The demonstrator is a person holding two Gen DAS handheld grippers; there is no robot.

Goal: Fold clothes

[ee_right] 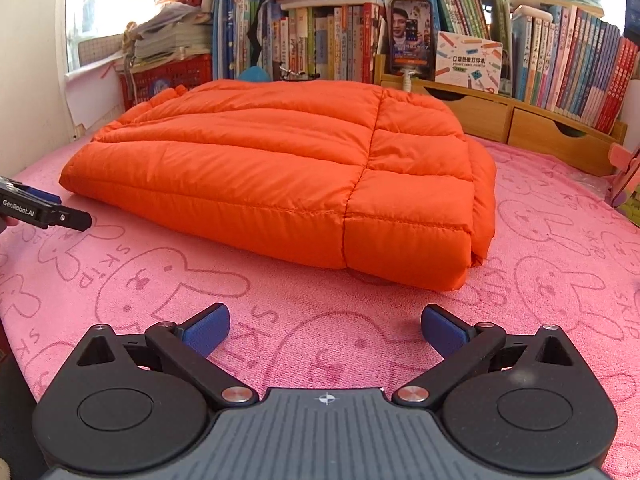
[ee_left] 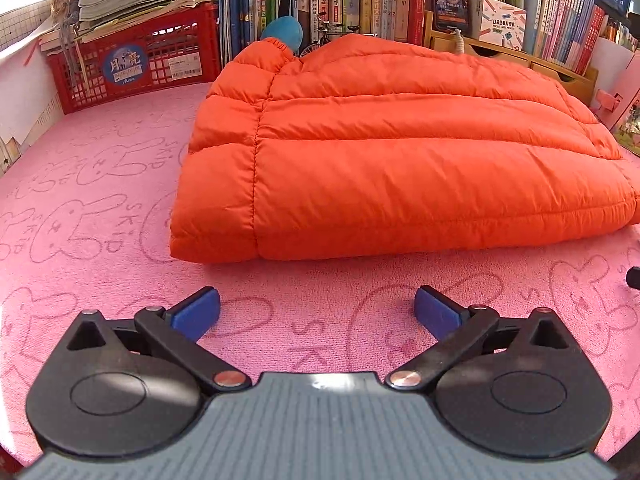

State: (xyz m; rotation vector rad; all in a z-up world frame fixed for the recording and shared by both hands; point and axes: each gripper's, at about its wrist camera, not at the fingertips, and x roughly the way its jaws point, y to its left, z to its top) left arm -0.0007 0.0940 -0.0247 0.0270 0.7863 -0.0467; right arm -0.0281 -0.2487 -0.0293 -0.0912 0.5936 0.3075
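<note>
An orange puffer jacket (ee_left: 384, 160) lies folded into a thick block on the pink rabbit-print cloth (ee_left: 100, 184), with one cuffed sleeve end (ee_left: 276, 46) lying on its far left corner. My left gripper (ee_left: 317, 311) hovers open over bare cloth just in front of the jacket's near edge, nothing between its blue pads. In the right wrist view the same jacket (ee_right: 280, 184) sits ahead and slightly left. My right gripper (ee_right: 325, 329) is open too, empty, short of the jacket's near right corner. The left gripper (ee_right: 60, 212) shows at that view's left edge.
A red plastic crate (ee_left: 136, 68) with stacked papers stands at the back left. A row of books (ee_right: 320, 44) and a wooden drawer organiser (ee_right: 520, 120) line the back. A phone on a stand (ee_right: 412, 36) faces me. Pink cloth (ee_right: 560, 272) lies bare to the right.
</note>
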